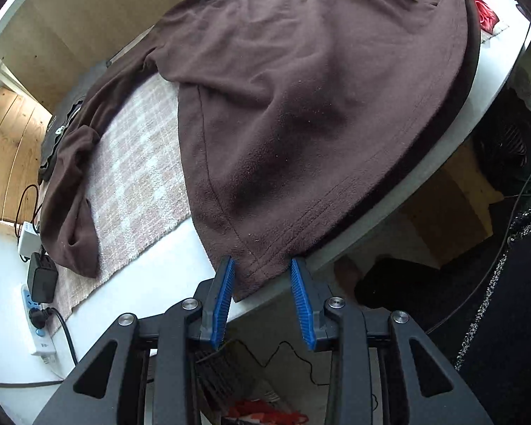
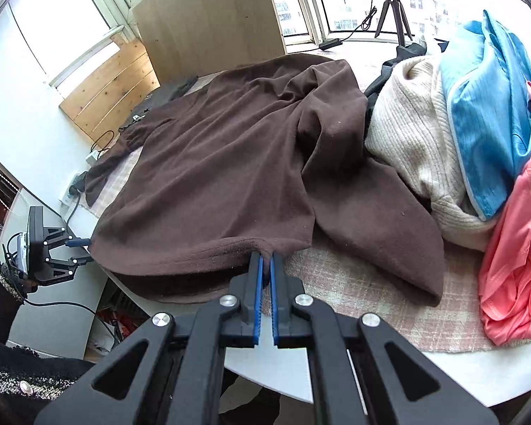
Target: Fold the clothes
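Brown top (image 2: 212, 170) spread on mat (image 2: 354, 283); hem pinched in closed right gripper (image 2: 266, 255), hem corner between parted pads of left gripper (image 1: 262, 265), untouched. Clothes pile (image 2: 478, 134) at 2 o'clock, pressing on sleeve.

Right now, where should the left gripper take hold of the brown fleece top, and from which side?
Grip the hem corner of the brown fleece top, coming from the table's near edge. That corner overhangs the edge between the left gripper's open fingers, so they can close on it. The right gripper already pinches the same hem.
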### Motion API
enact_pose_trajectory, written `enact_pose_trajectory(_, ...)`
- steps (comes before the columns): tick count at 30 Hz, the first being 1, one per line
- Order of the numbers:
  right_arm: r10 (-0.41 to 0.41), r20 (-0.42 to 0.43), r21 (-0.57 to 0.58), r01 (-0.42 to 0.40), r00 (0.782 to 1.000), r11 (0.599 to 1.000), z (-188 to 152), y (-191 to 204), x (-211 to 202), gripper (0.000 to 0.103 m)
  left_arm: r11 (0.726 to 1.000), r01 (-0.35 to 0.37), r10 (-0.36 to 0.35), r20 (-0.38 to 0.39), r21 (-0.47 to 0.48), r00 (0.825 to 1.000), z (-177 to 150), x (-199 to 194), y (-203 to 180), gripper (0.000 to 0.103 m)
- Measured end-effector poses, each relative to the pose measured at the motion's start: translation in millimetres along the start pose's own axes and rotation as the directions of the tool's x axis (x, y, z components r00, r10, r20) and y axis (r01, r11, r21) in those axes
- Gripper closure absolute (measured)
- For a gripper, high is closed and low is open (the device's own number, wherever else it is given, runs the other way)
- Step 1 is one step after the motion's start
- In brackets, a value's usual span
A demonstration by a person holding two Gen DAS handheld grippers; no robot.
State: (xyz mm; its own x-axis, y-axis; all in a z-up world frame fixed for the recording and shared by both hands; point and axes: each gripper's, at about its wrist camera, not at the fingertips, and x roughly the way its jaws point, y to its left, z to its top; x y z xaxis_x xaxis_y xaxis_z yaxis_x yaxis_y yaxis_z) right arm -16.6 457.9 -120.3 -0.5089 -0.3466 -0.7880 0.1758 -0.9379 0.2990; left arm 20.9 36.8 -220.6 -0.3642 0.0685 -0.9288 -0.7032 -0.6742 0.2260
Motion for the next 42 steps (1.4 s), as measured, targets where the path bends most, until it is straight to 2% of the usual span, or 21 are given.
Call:
enact_pose_trajectory(4, -0.013, -0.007, -0.011, 0.012, 1.000, 1.000, 2, 3, 1, 0.099, 0.995, 0.056, -0.054, 0.031, -0.088, 0.998, 10, -4, 17, 0.075)
enact_pose_trajectory(8, -0.019, -0.011, 0.007, 0.019, 1.000, 1.000, 3, 0, -1, 0.099, 0.996, 0.054, -0.051, 0.039, -0.072, 0.998, 8, -10, 18, 0.074)
enact_pose_trajectory(9, -0.022, -0.010, 0.012, 0.022, 1.000, 1.000, 3, -1, -1, 0.099, 0.996, 0.072, -0.069, 0.039, -0.057, 0.997, 7, -11, 16, 0.074)
enact_pose_trajectory(11, -0.029, -0.013, 0.013, 0.029, 1.000, 0.999, 3, -2, 0, 0.099, 0.998, 0.065, -0.064, 0.034, -0.027, 0.997, 7, -10, 8, 0.066)
enact_pose_trajectory(15, -0.041, -0.013, 0.006, 0.041, 0.999, 0.999, 5, 1, 3, 0.099, 0.998, 0.069, -0.069, 0.049, 0.003, 0.996, 13, -8, -2, 0.067)
enact_pose_trajectory(20, -0.047, -0.017, 0.001, 0.047, 0.999, 0.999, 6, 4, 5, 0.099, 0.998, 0.068, -0.068, 0.055, 0.015, 0.996, 20, 0, -3, 0.062)
enact_pose_trajectory(21, -0.048, -0.017, 0.003, 0.048, 0.999, 0.999, 6, 3, 5, 0.099, 0.997, 0.071, -0.071, 0.043, 0.000, 0.997, 20, 4, 1, 0.064)
enact_pose_trajectory(23, -0.048, -0.017, 0.008, 0.048, 0.999, 0.999, 5, 3, 3, 0.099, 0.997, 0.071, -0.070, 0.016, -0.044, 0.997, 20, 12, 14, 0.083)
enact_pose_trajectory(24, -0.047, -0.018, 0.013, 0.047, 0.999, 0.999, 4, 2, 3, 0.099, 0.995, 0.068, -0.068, 0.008, -0.069, 0.998, 20, 15, 21, 0.099)
enact_pose_trajectory(27, -0.045, -0.031, 0.021, 0.046, 0.999, 0.999, -2, 2, 4, 0.099, 0.979, 0.092, -0.079, 0.075, -0.182, 0.994, 23, -2, 47, 0.099)
enact_pose_trajectory(29, -0.048, -0.044, 0.012, 0.049, 0.998, 0.999, -10, 7, 7, 0.099, 0.958, 0.123, -0.083, 0.162, -0.258, 0.983, 24, -24, 64, 0.099)
enact_pose_trajectory(32, -0.057, -0.066, -0.028, 0.056, 0.996, 0.998, -27, 19, 18, 0.098, 0.887, 0.234, -0.127, 0.278, -0.397, 0.952, 16, -52, 92, 0.099)
enact_pose_trajectory(33, -0.075, -0.074, -0.052, 0.072, 0.994, 0.996, -33, 25, 23, 0.097, 0.881, 0.222, -0.111, 0.272, -0.419, 0.956, 14, -55, 94, 0.099)
enact_pose_trajectory(36, -0.111, -0.107, -0.106, 0.100, 0.988, 0.989, -48, 37, 42, 0.090, 0.892, 0.183, -0.089, 0.236, -0.414, 0.968, 10, -55, 92, 0.099)
enact_pose_trajectory(38, -0.132, -0.113, -0.121, 0.119, 0.985, 0.986, -57, 39, 51, 0.079, 0.883, 0.190, -0.100, 0.223, -0.428, 0.970, 13, -49, 96, 0.099)
enact_pose_trajectory(42, -0.154, -0.112, -0.135, 0.139, 0.982, 0.981, -71, 38, 57, 0.075, 0.870, 0.196, -0.102, 0.225, -0.452, 0.969, 11, -47, 98, 0.099)
